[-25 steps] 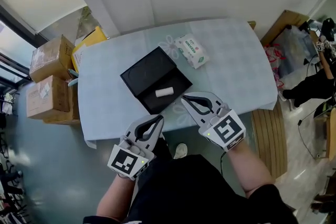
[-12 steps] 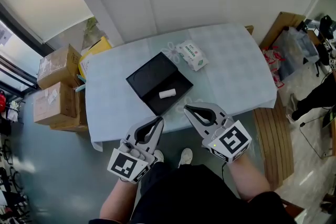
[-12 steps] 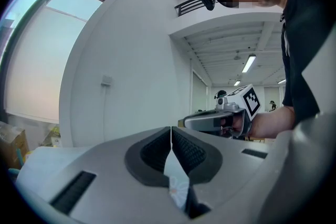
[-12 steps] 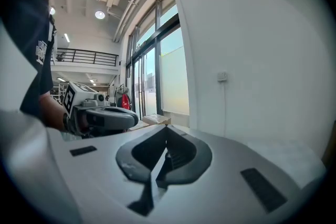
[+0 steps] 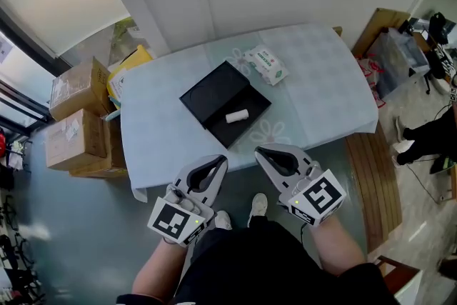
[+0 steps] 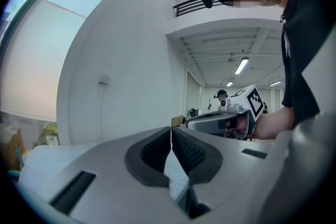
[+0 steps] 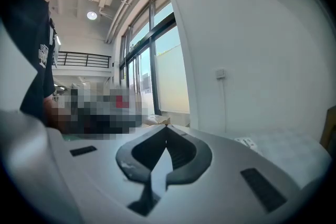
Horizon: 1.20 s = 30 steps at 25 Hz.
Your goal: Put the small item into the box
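Note:
A small white roll lies inside the open black box in the middle of the pale blue table, in the head view. Both grippers hang off the table's near edge, close to the person's body. My left gripper is shut with nothing between its tips, and the same holds in its own view, where the left gripper points along the tabletop. My right gripper is also shut and empty; in the right gripper view the right gripper faces the wall and window.
A white and green tissue pack lies on the table just behind the box. Cardboard boxes are stacked on the floor at the left. A wooden bench stands beside the table's right edge. A person's leg shows at far right.
Both grippers have drawn back from the table's near edge toward the person's body. The head camera has shifted, so the table sits slightly farther off. The roll stays in the box.

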Available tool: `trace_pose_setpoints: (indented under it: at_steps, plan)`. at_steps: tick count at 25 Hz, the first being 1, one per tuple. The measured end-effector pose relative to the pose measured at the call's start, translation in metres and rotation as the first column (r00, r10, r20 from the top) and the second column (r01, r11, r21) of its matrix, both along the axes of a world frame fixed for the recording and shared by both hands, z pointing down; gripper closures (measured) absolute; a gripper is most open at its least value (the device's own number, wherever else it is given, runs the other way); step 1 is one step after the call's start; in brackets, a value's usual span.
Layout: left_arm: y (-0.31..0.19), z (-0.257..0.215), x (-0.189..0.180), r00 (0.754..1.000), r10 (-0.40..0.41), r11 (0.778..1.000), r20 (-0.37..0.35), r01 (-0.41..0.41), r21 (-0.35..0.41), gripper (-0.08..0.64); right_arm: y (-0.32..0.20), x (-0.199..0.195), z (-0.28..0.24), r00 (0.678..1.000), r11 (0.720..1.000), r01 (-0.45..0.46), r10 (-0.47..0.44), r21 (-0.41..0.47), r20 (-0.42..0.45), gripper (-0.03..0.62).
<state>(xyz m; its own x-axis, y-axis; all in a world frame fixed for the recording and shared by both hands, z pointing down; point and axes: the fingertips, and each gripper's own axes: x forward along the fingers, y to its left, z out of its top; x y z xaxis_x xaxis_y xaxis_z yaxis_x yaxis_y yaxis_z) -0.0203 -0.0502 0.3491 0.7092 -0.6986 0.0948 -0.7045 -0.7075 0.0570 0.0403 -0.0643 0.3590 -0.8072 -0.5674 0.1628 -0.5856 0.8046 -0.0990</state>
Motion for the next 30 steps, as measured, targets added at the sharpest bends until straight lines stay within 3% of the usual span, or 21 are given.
trace_pose_setpoints:
  at_steps: [13,30]
  plan:
    - [0.049,0.007,-0.038,0.994,0.098,0.995,-0.047,-0.098,-0.006,0.551,0.056,-0.036,0.001,0.993,0.993,-0.113,0.113,-0.016,-0.016,0.583]
    - [0.081,0.007,-0.059,0.985,0.162,0.987,-0.058,-0.163,-0.005,0.551,0.093,-0.060,0.004,0.984,0.984,-0.176,0.176,-0.016,-0.012,0.583]
